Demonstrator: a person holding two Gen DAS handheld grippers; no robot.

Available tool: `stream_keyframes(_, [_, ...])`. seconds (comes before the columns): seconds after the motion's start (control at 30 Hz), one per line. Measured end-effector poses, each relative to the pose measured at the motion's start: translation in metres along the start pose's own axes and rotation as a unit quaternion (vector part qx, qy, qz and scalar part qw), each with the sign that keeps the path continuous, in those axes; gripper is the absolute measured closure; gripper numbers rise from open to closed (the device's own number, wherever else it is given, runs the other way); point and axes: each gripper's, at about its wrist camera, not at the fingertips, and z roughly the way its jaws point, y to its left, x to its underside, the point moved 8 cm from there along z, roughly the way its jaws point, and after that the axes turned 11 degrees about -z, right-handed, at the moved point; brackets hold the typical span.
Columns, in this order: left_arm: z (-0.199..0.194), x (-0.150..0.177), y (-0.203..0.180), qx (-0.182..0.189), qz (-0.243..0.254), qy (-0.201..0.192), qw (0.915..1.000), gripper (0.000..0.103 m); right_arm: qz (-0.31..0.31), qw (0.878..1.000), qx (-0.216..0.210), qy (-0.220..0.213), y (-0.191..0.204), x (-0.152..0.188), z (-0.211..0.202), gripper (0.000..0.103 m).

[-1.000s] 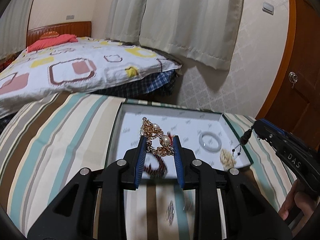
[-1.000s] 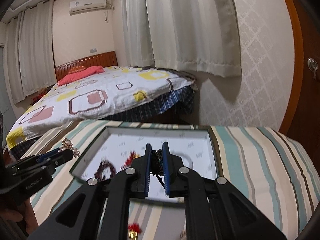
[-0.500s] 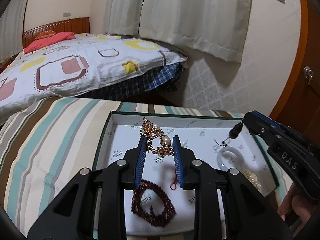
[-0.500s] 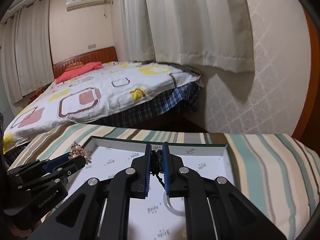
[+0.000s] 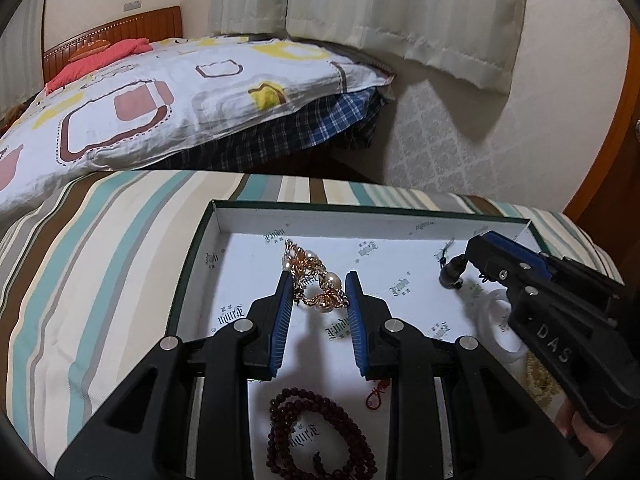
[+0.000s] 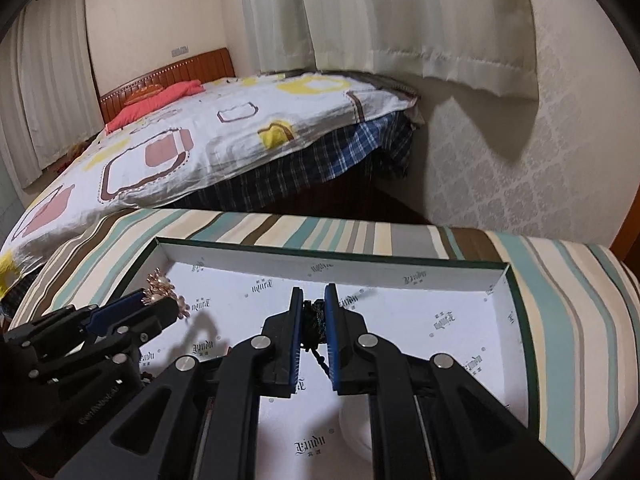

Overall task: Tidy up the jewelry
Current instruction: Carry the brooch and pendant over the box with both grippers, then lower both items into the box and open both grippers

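Note:
My left gripper (image 5: 318, 280) is shut on a gold chain with pearls (image 5: 316, 280) and holds it over the white-lined tray (image 5: 240, 220). It also shows in the right wrist view (image 6: 160, 304). My right gripper (image 6: 314, 300) is shut on a dark beaded piece (image 6: 314, 320) over the tray's (image 6: 400, 260) middle; it also shows in the left wrist view (image 5: 460, 268). In the tray lie a dark red bead bracelet (image 5: 320, 432), a small red knot charm (image 5: 376, 396), a white bangle (image 5: 496, 328) and a cream bead string (image 5: 540, 376).
The tray rests on a striped cloth (image 5: 100, 260) of teal, cream and brown. Behind stand a bed with a patterned quilt (image 5: 160, 92), curtains (image 5: 380, 8) and a wallpapered wall (image 6: 540, 160). A wooden door (image 5: 616, 140) is at the right.
Both grippers have moved forward over the tray, keeping hold of their pieces. The red bracelet and white bangle now lie nearer to me, under the grippers.

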Motion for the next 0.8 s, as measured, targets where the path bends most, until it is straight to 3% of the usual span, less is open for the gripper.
stream_keyframes(0.3, [0.013, 0.006, 0.008, -0.010, -0.011, 0.026, 0.9996, 0.076, -0.004, 1.000, 0.000, 0.030, 0.001, 0.002, 0.010, 0.091])
stream_keyframes(0.67, [0.012, 0.005, 0.008, -0.016, -0.007, 0.025, 0.9995, 0.075, -0.004, 0.999, 0.003, 0.040, 0.000, 0.003, 0.012, 0.086])
stream_keyframes(0.77, [0.012, 0.005, 0.008, -0.016, -0.005, 0.024, 0.9996, 0.072, -0.003, 0.999, 0.003, 0.039, 0.000, 0.003, 0.012, 0.080])
stream_keyframes(0.8, [0.011, 0.004, 0.008, -0.018, -0.003, 0.021, 0.9996, 0.064, -0.002, 0.999, 0.004, 0.038, -0.001, 0.002, 0.013, 0.079])
